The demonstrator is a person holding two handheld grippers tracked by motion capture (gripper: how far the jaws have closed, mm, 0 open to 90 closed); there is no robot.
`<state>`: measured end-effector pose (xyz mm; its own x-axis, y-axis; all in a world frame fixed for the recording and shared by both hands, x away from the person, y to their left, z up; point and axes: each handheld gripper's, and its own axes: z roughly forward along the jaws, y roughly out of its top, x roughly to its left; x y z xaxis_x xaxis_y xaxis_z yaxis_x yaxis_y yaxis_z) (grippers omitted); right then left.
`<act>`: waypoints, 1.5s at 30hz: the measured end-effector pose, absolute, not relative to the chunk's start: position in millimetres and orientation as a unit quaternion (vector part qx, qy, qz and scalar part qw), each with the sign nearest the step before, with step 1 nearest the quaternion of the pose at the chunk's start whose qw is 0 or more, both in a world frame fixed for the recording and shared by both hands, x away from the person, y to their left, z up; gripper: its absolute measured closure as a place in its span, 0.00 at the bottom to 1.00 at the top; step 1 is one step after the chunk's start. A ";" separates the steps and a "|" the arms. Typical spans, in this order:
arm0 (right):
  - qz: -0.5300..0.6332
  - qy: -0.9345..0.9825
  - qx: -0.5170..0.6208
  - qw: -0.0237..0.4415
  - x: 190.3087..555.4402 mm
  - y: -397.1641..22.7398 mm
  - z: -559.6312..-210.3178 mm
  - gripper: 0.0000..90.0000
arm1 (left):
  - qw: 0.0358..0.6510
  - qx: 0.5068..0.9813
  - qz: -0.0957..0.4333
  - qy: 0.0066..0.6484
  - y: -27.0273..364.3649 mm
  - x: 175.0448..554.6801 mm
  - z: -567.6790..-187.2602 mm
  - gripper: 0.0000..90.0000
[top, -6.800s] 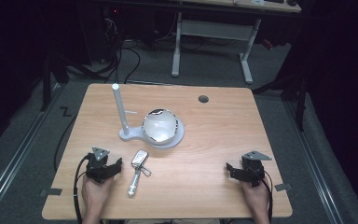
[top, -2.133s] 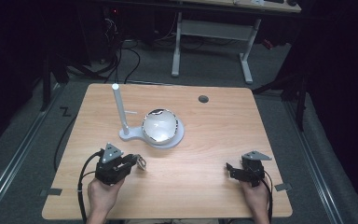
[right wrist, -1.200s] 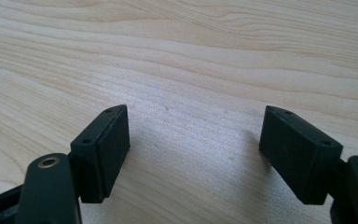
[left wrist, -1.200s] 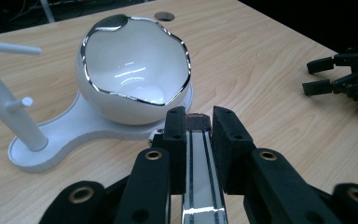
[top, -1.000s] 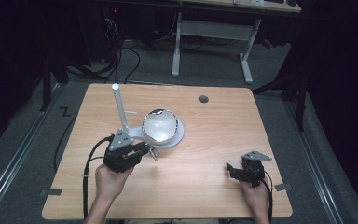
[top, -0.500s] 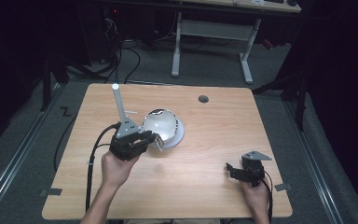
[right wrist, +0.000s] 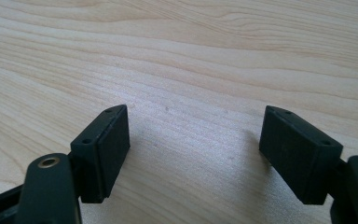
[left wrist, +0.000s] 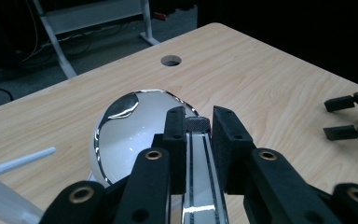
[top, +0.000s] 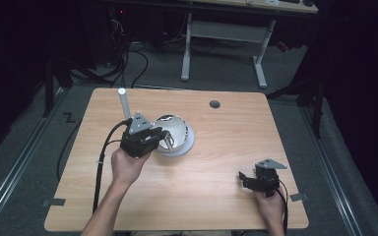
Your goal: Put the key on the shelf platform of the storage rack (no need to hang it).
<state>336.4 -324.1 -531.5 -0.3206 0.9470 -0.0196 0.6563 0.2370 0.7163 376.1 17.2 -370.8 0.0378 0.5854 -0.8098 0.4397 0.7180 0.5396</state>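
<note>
My left gripper [top: 162, 135] is shut on a flat silver handle [left wrist: 196, 186] with two dark stripes and a knurled dark tip. It holds the handle off the table, right at the near left side of a glossy white dome [top: 178, 132] with a chrome rim. In the left gripper view the tip of my left gripper [left wrist: 197, 125] hangs just before the dome [left wrist: 130, 128]. My right gripper [top: 244, 178] rests at the front right of the wooden table [top: 236, 132]. The right gripper [right wrist: 193, 135] is open with bare wood between its jaws.
A white upright post [top: 123, 105] stands just left of the dome on its pale base. A round cable hole [top: 214, 104] sits near the far edge. A white desk frame [top: 224, 37] and cables lie on the floor beyond.
The left gripper picked the silver handle up from the front left of the table and has carried it up and away from the person to the dome. The right gripper has stayed put.
</note>
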 end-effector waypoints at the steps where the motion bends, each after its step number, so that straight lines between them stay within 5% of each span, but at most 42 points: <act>1: 0.311 0.751 0.534 0.234 336.4 -324.1 -531.5 0.27 | 0.618 0.366 0.058 0.693 17.5 378.5 -371.3 0.85; 45: 0.311 0.751 0.533 0.234 336.4 -324.2 -531.6 0.27 | 0.571 0.357 0.078 0.735 -3.6 442.0 -425.3 0.85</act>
<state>336.4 -324.2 -531.6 -0.3222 0.9464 -0.0210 0.6551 0.2389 0.7168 442.0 -3.6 -425.3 -0.0919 0.6145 -0.7836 0.4352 0.7325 0.5234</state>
